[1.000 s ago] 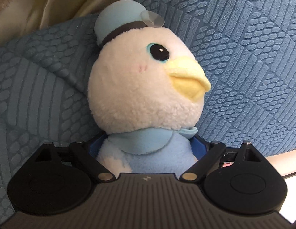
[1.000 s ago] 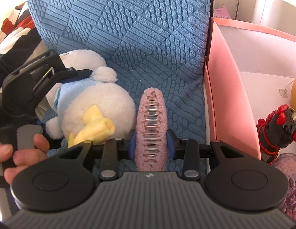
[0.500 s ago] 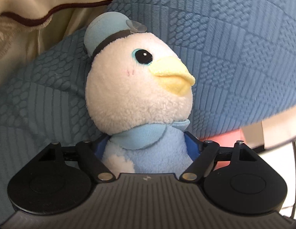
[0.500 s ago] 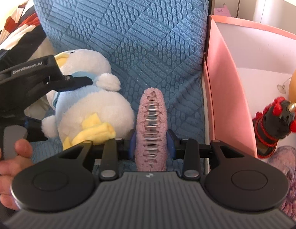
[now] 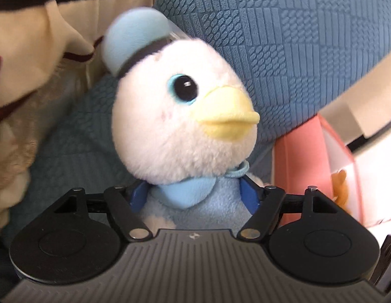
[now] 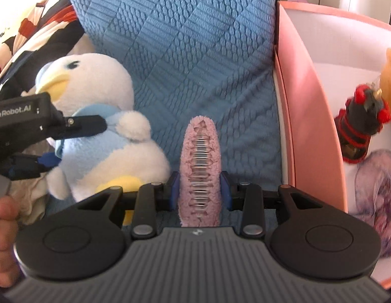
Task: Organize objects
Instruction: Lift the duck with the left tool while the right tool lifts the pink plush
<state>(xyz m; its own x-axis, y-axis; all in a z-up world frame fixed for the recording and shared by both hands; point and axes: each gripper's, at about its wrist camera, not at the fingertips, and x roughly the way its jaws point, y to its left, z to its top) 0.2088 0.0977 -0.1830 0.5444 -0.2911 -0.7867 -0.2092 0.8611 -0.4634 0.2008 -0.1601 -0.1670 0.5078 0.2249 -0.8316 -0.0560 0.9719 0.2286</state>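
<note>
My left gripper [image 5: 193, 199] is shut on a white plush duck [image 5: 180, 126] with a light blue hat, scarf and body, held upright by its neck. The duck also shows in the right wrist view [image 6: 99, 126], with the left gripper [image 6: 69, 139] clamped across it. My right gripper [image 6: 199, 189] is shut on a fuzzy pink hair clip [image 6: 199, 166] that stands upright between the jaws. A pink box [image 6: 304, 106] with a white inside stands to the right; its edge shows in the left wrist view [image 5: 304, 166].
A blue textured cushion [image 6: 195, 50] fills the background. Striped and cream fabric [image 6: 31, 38] lies at the left. Inside the box are a black and red toy [image 6: 359, 128], an orange plush [image 6: 389, 83] and a purple translucent item [image 6: 379, 189].
The left gripper has lifted the duck upright and carried it toward the pink box, which now shows more in its view. The right gripper still holds the clip, shifted slightly.
</note>
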